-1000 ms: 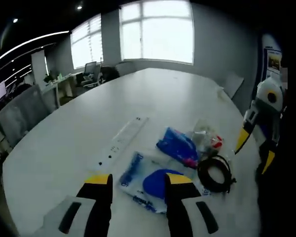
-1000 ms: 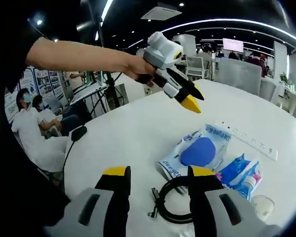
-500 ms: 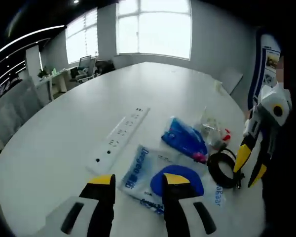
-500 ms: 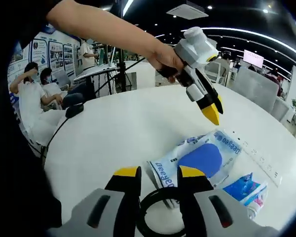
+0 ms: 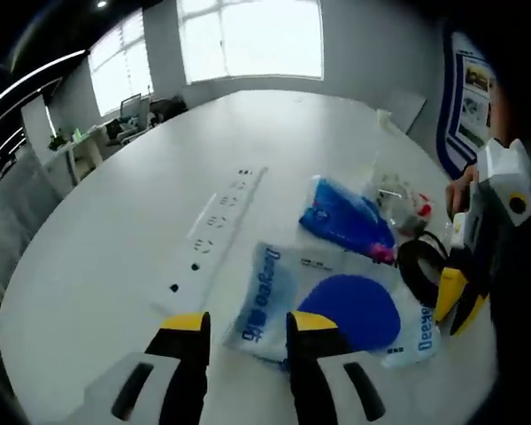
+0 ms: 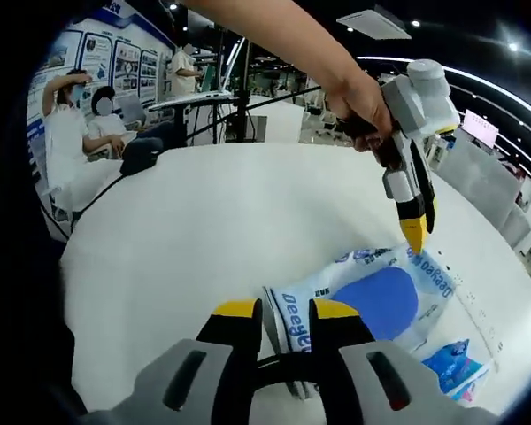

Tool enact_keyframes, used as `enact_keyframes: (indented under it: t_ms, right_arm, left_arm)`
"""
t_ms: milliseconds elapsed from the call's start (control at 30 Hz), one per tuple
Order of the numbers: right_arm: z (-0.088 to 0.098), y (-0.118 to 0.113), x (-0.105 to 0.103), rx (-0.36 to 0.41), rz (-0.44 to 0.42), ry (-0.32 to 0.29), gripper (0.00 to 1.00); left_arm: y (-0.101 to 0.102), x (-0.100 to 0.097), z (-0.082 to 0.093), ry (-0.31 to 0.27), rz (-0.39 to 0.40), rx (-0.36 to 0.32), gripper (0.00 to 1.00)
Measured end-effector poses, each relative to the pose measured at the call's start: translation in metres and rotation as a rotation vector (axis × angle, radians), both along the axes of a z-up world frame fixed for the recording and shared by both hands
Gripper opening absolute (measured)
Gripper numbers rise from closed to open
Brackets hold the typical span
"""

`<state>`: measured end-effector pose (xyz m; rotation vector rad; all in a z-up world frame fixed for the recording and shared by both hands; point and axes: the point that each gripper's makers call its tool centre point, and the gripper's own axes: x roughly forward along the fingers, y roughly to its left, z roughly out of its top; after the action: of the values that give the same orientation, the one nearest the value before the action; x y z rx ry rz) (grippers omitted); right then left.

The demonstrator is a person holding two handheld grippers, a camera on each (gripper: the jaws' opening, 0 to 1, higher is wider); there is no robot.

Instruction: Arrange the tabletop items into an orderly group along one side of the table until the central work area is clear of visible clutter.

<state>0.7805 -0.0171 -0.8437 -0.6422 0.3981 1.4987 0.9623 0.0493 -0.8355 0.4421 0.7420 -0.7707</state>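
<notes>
Black cable coil [image 5: 422,270] between right gripper [image 6: 279,312] fingers; left gripper [image 5: 243,323] fingers apart, empty.

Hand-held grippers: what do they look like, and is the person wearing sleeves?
Each hand-held gripper has a light grey-white body, black jaws capped with yellow tips, and black slots on the base; the left hand-held gripper and right hand-held gripper match. The person's forearm is bare, with no sleeve visible on it.
</notes>
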Motion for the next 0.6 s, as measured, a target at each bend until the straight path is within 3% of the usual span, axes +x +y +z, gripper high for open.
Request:
enact_keyframes:
  t_ms: [133,333,600]
  right_arm:
    - [-0.011,-0.001,0.0,-0.037,0.01,-0.009,0.1]
    - [-0.019,-0.001,0.003,-0.061,0.015,-0.018,0.07]
    - [-0.021,0.001,0.002,-0.065,0.035,-0.023,0.02]
  left_arm:
    - [0.007,0.009,-0.013,0.015,0.015,0.001,0.3]
    - [0.006,0.007,-0.029,0.053,0.004,0.018,0.23]
    - [0.002,0.005,-0.034,0.071,0.01,-0.018,0.12]
